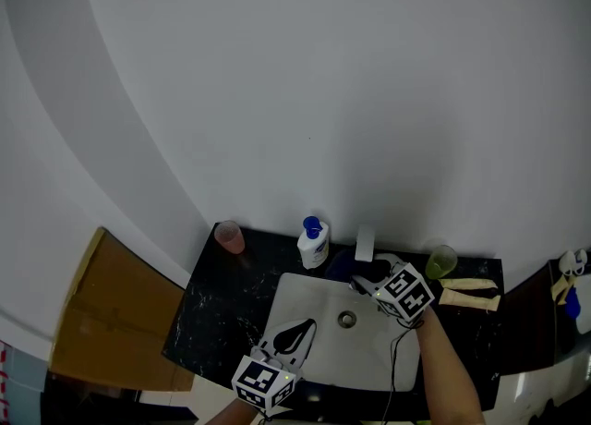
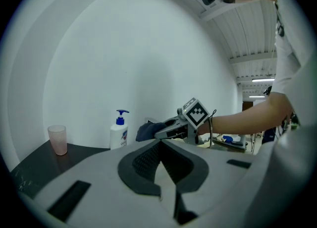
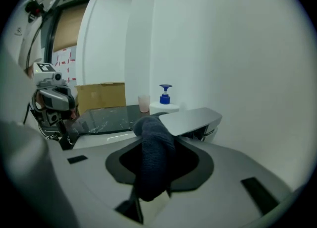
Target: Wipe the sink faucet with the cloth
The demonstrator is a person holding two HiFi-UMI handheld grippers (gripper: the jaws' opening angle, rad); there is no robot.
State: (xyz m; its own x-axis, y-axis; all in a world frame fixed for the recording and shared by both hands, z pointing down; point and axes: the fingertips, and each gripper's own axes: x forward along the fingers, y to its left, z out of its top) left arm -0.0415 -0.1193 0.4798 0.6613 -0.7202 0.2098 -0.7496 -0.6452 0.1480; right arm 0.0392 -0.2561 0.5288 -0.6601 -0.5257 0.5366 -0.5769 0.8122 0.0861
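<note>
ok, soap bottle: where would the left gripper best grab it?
Probably the white body, below the blue pump. The soap bottle stands upright at the back by the wall, with the faucet just right of it in the head view. So come in level from the basin side, jaws either side of the body. The thin pump neck would likely let it tip.

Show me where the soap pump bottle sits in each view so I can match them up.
Head view: the soap bottle stands on the dark counter, just left of the faucet.
Left gripper view: left of centre, against the white wall.
Right gripper view: upper centre, beyond the cloth in the jaws.
Shared landmark: the pink cup, to the bottle's left in all three.
</note>
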